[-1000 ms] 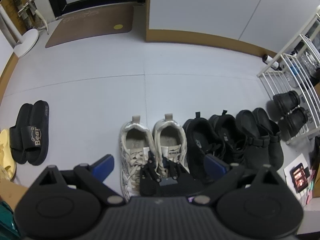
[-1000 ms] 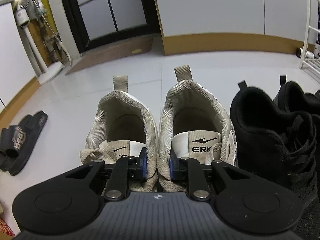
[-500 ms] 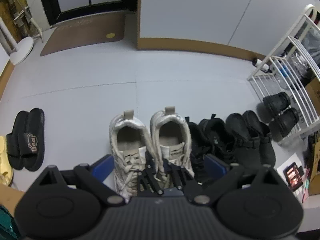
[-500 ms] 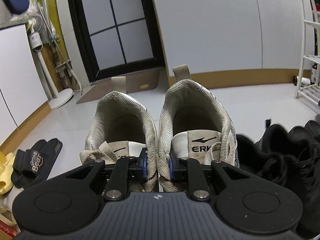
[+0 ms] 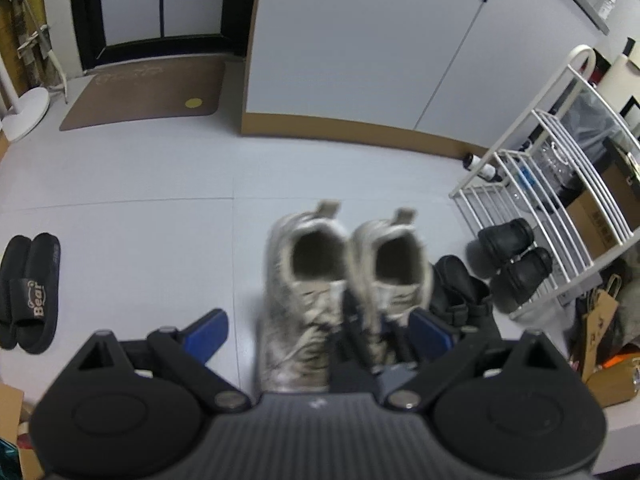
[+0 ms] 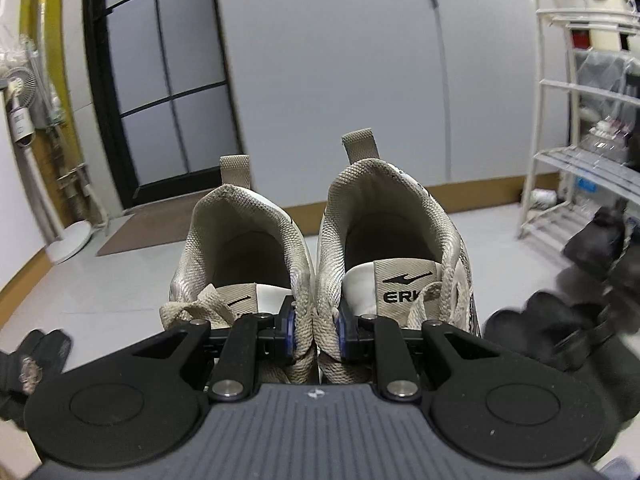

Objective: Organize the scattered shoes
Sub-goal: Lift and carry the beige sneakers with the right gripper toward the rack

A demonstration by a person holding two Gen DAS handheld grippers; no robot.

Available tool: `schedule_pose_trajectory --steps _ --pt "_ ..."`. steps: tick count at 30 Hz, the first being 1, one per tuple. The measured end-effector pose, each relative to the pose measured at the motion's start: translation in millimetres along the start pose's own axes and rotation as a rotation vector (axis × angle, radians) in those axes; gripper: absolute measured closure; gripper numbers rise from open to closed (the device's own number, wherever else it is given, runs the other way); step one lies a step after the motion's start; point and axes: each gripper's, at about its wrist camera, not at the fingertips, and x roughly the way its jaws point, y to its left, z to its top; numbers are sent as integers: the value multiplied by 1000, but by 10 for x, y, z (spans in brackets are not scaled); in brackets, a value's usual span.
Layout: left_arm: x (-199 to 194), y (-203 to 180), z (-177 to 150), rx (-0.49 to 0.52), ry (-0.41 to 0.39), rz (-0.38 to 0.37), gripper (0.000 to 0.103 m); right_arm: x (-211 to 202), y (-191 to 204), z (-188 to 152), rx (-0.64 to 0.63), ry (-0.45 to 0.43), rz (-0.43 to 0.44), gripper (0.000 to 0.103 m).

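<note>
Above the pale floor [image 5: 140, 184], the right gripper [image 6: 315, 330], pinching both beige ERKE sneakers' [image 6: 316, 256] inner collars, has lifted them, apparently rackward, while the left gripper [image 5: 316, 330] gapes wide.

Your left gripper [image 5: 318, 330] and right gripper [image 6: 316, 332] look alike: matte black linkage arms, silver pivot screws, blue finger pads, round discs flanking a grey ribbed centre at the frame's bottom.

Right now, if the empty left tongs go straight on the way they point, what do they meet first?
Probably the beige sneakers, held up by the right tongs directly ahead of the open left tongs; depth is unclear.
</note>
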Motion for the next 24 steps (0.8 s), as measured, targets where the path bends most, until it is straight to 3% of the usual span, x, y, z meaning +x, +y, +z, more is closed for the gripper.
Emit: schedule_pose_trajectory --steps 14,24 --pt "-67 -57 21 -33 -19 -31 5 32 -904 656 56 -23 -110 83" --pt "109 -107 59 -51 19 -15 5 219 -1438 1229 62 -52 -201 82"
